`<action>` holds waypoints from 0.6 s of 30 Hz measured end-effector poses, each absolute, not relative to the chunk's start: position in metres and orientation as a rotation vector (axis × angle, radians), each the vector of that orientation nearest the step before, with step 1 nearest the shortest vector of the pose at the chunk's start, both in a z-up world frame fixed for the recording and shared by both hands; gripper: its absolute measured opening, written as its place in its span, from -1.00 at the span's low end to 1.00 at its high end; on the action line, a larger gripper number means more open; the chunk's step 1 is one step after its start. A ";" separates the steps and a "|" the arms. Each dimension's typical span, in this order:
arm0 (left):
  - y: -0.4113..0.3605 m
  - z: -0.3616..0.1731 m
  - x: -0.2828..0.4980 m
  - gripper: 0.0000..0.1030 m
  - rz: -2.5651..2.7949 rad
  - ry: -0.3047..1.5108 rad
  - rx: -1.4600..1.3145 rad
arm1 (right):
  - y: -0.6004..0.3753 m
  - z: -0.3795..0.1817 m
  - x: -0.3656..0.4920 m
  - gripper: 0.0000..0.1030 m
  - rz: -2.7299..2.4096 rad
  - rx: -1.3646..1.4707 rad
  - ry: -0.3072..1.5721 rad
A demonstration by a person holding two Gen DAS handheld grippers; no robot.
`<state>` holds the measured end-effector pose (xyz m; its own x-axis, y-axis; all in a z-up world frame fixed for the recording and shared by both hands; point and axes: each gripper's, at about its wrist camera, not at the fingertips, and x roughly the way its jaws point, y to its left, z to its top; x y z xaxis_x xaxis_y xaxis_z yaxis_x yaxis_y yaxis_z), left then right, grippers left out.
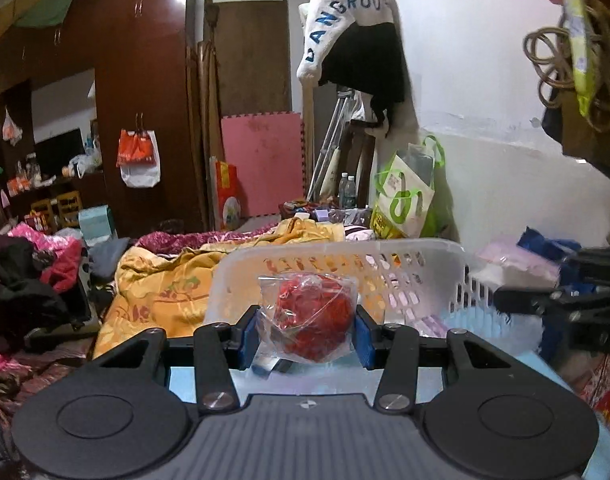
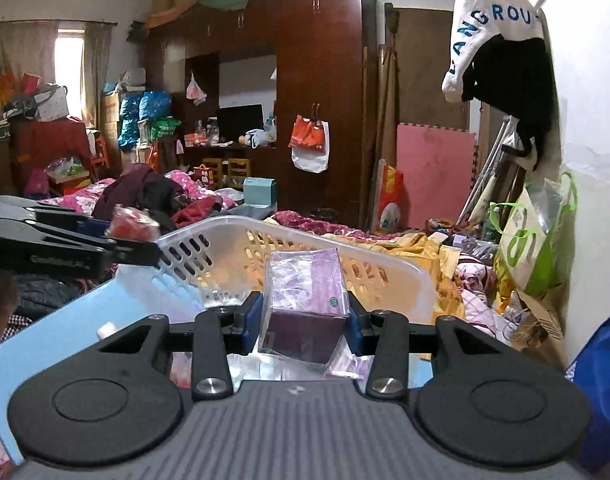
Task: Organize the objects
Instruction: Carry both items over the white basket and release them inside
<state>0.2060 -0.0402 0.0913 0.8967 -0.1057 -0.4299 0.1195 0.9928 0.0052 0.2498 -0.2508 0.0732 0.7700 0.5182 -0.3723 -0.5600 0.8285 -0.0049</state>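
Left tool [image 1: 305, 330] grips red bag [image 1: 311, 316] — right tool [image 2: 303, 322], purple box [image 2: 305, 312].

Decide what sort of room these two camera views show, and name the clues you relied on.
Most likely a cluttered, lived-in bedroom: a bed heaped with bedding and clothes, a tall dark wooden wardrobe, and garments hanging on the wall.

A cluttered home bedroom — wardrobe [image 2: 317, 92], bedding [image 1: 165, 280], hanging clothes [image 2: 501, 40].
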 end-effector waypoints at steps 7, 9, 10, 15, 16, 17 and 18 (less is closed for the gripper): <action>-0.049 0.077 0.246 -0.02 -0.122 0.506 -0.015 | -0.232 0.062 0.268 -0.12 0.587 -0.141 0.398; -0.051 0.071 0.252 -0.01 -0.120 0.507 -0.017 | -0.229 0.057 0.271 -0.12 0.594 -0.128 0.409; -0.050 0.070 0.254 0.00 -0.128 0.504 -0.032 | -0.229 0.053 0.272 -0.11 0.602 -0.117 0.411; -0.057 0.070 0.250 0.61 -0.111 0.489 0.021 | -0.224 0.051 0.271 0.57 0.565 -0.151 0.389; -0.059 0.072 0.247 0.61 -0.095 0.474 0.043 | -0.226 0.051 0.266 0.67 0.547 -0.158 0.378; -0.058 0.074 0.240 0.61 -0.082 0.456 0.057 | -0.229 0.054 0.263 0.72 0.547 -0.159 0.369; -0.055 0.076 0.229 0.61 -0.071 0.434 0.058 | -0.235 0.055 0.253 0.78 0.556 -0.155 0.354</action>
<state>0.2294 -0.0548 0.0755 0.9046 -0.0566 -0.4224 0.0816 0.9958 0.0413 0.2531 -0.2351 0.0554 0.7911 0.4877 -0.3693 -0.5405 0.8400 -0.0484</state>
